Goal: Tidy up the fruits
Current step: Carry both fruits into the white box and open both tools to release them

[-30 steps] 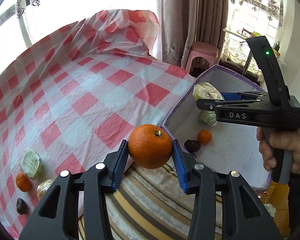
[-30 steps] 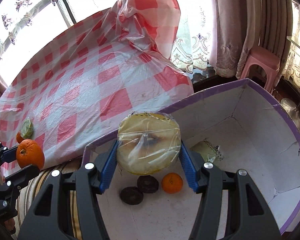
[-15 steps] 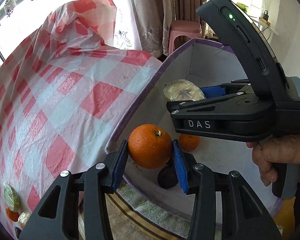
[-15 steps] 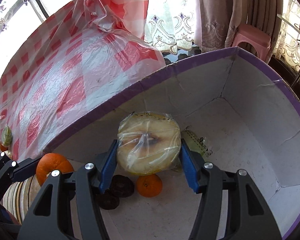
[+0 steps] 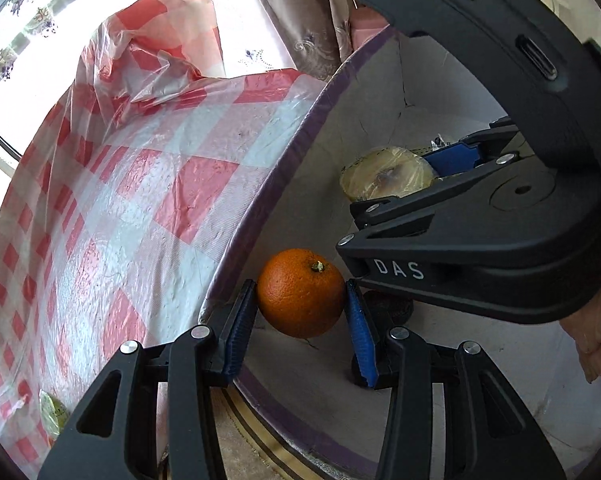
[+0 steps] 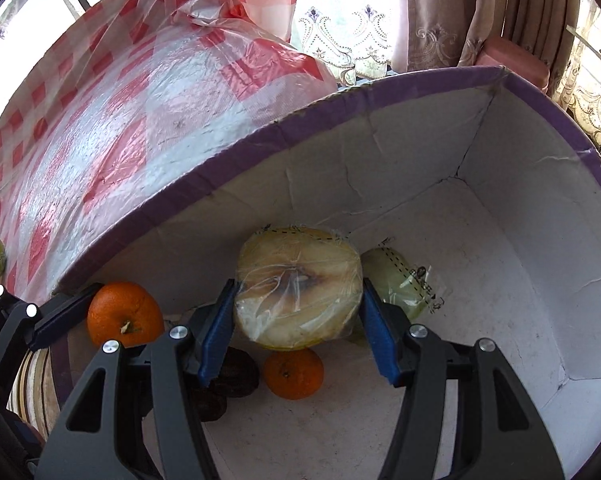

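My left gripper (image 5: 302,322) is shut on an orange (image 5: 300,293) and holds it just inside the near corner of the purple-rimmed white box (image 5: 320,108). The right gripper (image 6: 298,322) is shut on a plastic-wrapped cut yellow fruit (image 6: 298,286) and hangs low inside the same box (image 6: 380,92). On the box floor lie a small orange (image 6: 294,374), two dark fruits (image 6: 236,374) and a wrapped green fruit (image 6: 400,284). In the right wrist view the left gripper's orange (image 6: 122,314) shows at the left. From the left wrist view the wrapped yellow fruit (image 5: 386,174) appears beyond the right gripper's body.
A red and white checked plastic cloth (image 5: 120,208) covers the table left of the box. A wrapped green fruit (image 5: 52,416) lies on it at the lower left. A striped cloth (image 5: 236,448) lies below the box. A pink stool (image 6: 516,62) and curtains stand behind.
Both grippers sank into the box. The left one swung right from over the tablecloth and carried the orange over the box rim. The wrapped yellow fruit dropped closer to the floor.
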{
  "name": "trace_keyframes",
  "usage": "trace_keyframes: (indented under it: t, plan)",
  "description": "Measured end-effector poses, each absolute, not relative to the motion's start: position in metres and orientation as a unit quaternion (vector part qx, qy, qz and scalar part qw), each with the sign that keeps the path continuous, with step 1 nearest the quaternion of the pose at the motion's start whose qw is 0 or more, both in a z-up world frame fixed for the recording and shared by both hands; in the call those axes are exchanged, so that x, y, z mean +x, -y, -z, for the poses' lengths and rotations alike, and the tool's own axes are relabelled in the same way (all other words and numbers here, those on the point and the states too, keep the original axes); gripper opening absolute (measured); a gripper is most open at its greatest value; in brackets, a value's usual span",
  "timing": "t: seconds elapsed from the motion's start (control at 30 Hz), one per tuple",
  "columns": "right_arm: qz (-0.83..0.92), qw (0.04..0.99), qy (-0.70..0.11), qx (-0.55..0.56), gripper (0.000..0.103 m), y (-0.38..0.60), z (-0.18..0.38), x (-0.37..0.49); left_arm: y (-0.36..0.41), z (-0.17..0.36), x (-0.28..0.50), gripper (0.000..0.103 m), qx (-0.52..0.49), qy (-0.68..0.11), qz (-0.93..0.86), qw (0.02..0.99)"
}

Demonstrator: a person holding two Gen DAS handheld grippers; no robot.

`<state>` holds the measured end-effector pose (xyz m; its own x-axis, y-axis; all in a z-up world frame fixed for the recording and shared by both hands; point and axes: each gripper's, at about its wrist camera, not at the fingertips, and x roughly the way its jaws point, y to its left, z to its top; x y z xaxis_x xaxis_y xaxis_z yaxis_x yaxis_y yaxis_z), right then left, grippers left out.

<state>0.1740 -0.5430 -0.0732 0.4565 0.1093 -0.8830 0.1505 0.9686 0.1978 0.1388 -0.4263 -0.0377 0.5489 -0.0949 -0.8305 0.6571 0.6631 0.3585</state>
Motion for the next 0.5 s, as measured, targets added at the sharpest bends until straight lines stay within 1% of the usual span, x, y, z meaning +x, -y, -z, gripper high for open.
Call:
trace_keyframes:
  t: [0.23, 0.33, 0.37, 0.4, 0.43, 0.5]
  plan:
    - [0.019, 0.839, -0.53, 0.124, 0.061, 0.5434, 0.0793, 0.1739, 0.4275, 0.0384, 0.1402, 0.047, 0.343, -0.409, 0.23, 0.814]
    - [0.013, 0.842, -0.525, 0.122, 0.067, 0.5418, 0.0761, 0.1732, 0.4282, 0.0393, 0.1382, 0.049, 0.348, -0.406, 0.227, 0.814]
    - [0.016, 0.843, -0.524, 0.117, 0.072, 0.5408, 0.0753, 0.1731, 0.4282, 0.0394, 0.1378, 0.049, 0.348, -0.406, 0.227, 0.814]
    - [0.019, 0.844, -0.524, 0.112, 0.075, 0.5397, 0.0748, 0.1734, 0.4279, 0.0395, 0.1384, 0.049, 0.347, -0.406, 0.228, 0.814]
    - [0.019, 0.844, -0.524, 0.112, 0.075, 0.5396, 0.074, 0.1738, 0.4273, 0.0392, 0.139, 0.049, 0.346, -0.406, 0.229, 0.814]
    - [0.021, 0.846, -0.521, 0.116, 0.08, 0.5415, 0.0725, 0.1735, 0.4263, 0.0382, 0.1404, 0.049, 0.341, -0.407, 0.231, 0.815]
